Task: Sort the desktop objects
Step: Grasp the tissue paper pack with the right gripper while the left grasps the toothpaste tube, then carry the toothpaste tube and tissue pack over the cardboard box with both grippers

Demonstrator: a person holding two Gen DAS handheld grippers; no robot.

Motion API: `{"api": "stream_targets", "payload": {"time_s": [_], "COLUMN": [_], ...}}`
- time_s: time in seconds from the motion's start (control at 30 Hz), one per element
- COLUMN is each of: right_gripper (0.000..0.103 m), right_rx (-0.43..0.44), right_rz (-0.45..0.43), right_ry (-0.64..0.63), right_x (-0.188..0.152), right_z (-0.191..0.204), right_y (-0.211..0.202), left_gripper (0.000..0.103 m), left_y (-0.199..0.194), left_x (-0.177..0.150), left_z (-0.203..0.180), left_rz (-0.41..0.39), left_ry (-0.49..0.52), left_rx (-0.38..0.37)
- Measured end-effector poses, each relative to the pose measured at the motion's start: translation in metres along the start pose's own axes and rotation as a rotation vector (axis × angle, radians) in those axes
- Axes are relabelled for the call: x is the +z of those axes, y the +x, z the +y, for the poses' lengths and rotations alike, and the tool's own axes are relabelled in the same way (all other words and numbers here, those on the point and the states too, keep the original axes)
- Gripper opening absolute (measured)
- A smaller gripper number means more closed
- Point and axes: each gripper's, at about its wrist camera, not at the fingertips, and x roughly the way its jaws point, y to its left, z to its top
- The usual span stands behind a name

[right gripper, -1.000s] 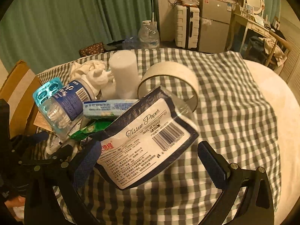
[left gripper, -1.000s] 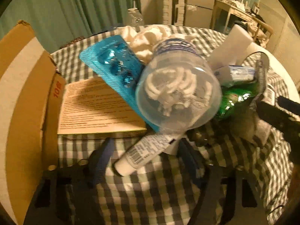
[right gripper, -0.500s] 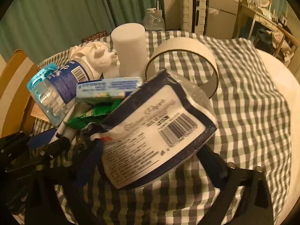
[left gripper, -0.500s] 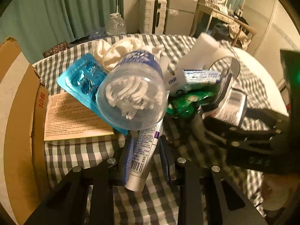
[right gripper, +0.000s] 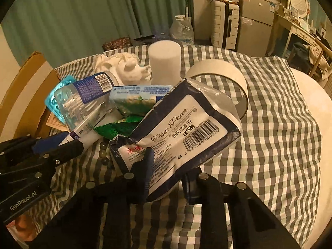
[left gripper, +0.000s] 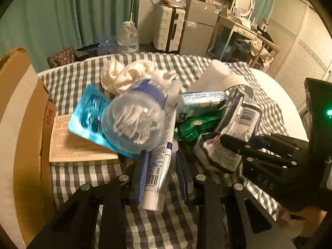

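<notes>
The left gripper [left gripper: 162,164] had its two blue pads squeezed on a white tube [left gripper: 159,161], which stuck out near and far of the pads. The far end of the tube went under a clear bottle [left gripper: 134,120] lying on its side with white swabs inside. The bottle lay on a shiny blue pill pack [left gripper: 89,114], and the pack lay on a paper sheet [left gripper: 70,145]. A brown box [left gripper: 22,112] stood just left of the sheet. The right gripper [right gripper: 166,170] had its pads shut on the near end of a tissue pack [right gripper: 186,128], and the pack was tipped up with its far end high. Just left of the tissue pack lay a green wrapper [right gripper: 116,128] and, on top of that, a small blue and white pack [right gripper: 141,97]. Some round beads [right gripper: 103,151] lay on the cloth near the green wrapper. Behind the pile stood a white roll [right gripper: 165,62], upright, with a crumpled white rag [right gripper: 124,68] to its left. A big tape ring [right gripper: 220,72] stood on its edge just behind the tissue pack. All of it sat on a round table with a checked cloth [right gripper: 280,124]. Far back were green curtains [right gripper: 103,10], a water jug [right gripper: 182,31] and a white suitcase [right gripper: 225,25].
</notes>
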Motion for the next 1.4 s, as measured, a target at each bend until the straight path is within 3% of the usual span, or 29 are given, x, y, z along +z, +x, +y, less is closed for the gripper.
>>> {"api": "stream_targets", "payload": {"time_s": [0.33,0.43,0.53,0.73,0.83,0.93,1.0,1.1,1.13,1.17,1.2,1.4], "right_gripper": [0.011,0.008,0.007,0.007,0.006,0.006,0.006,0.006,0.006,0.006,0.006,0.006], "right_rx": [0.001,0.006,0.016,0.022,0.021,0.013,0.019,0.027,0.030,0.032,0.031,0.019], "right_rz": [-0.050,-0.058,-0.069,-0.089,-0.115,-0.154,-0.176,-0.205,-0.214,-0.224,-0.232,-0.276], "right_ry": [-0.021,-0.025,-0.025,-0.023,-0.023,-0.033,-0.029,-0.027,-0.027,-0.028,-0.031,-0.048], "right_x": [0.014,0.014,0.018,0.020,0.022,0.026,0.028,0.030,0.031,0.032,0.032,0.037], "right_z": [-0.006,-0.006,-0.007,-0.006,-0.008,-0.011,-0.013,-0.015,-0.014,-0.014,-0.012,-0.009], "right_y": [-0.016,-0.021,-0.022,-0.031,-0.039,-0.048,-0.053,-0.062,-0.064,-0.067,-0.069,-0.082], "left_gripper": [0.025,0.014,0.010,0.010,0.015,0.031,0.052,0.058,0.056,0.037,0.029,0.023], "left_y": [-0.024,-0.032,-0.039,-0.014,0.000,0.012,0.019,0.028,0.032,0.034,0.035,0.004], "left_x": [0.007,0.009,0.012,0.005,-0.004,-0.012,-0.014,-0.018,-0.020,-0.021,-0.020,-0.007], "left_z": [-0.010,-0.012,-0.014,-0.013,-0.012,-0.015,-0.018,-0.021,-0.020,-0.020,-0.018,-0.034], "left_rz": [-0.051,-0.070,-0.084,0.026,0.094,0.126,0.134,0.156,0.174,0.183,0.196,0.098], "left_ry": [0.019,0.022,0.028,0.039,0.009,0.002,0.013,0.020,0.019,0.013,-0.005,0.028], "left_rx": [0.007,0.001,0.004,0.020,0.010,-0.001,0.017,0.031,0.053,0.056,0.031,0.011]}}
